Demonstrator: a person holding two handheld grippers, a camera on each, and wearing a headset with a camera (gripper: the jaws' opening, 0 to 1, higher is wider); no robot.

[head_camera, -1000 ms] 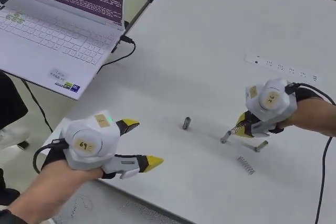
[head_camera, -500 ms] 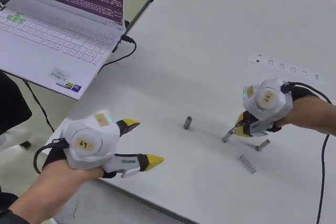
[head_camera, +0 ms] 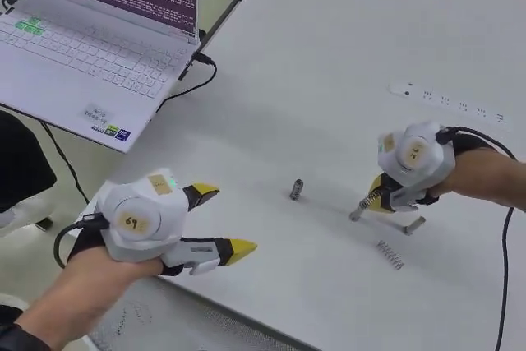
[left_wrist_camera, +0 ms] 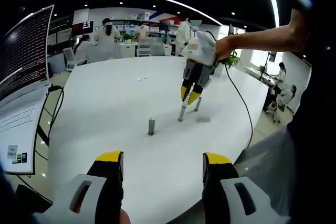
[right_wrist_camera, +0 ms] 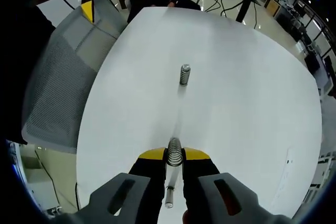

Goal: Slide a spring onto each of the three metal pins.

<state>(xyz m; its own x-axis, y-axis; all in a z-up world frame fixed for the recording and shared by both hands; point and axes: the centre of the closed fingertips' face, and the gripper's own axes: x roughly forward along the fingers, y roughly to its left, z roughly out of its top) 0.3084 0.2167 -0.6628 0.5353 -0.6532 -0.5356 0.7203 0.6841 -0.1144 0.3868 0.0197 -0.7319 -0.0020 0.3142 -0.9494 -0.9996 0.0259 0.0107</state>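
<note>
My right gripper (head_camera: 376, 200), at the right of the head view, pinches a spring (right_wrist_camera: 174, 156) between its tips, and a pin (head_camera: 357, 214) slants from it down to the table (head_camera: 329, 55). My left gripper (head_camera: 223, 219), at lower left, hangs with fingers spread on nothing. At centre a standing pin (head_camera: 296, 190) wears coils; a loose spring (head_camera: 389, 254) and a third pin (head_camera: 413, 224) lie at lower right.

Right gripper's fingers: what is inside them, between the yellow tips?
A spring is clamped between the fingers, seen end-on. In the head view a metal pin slants from it toward the table. How deep the pin sits in the spring is covered.
</note>
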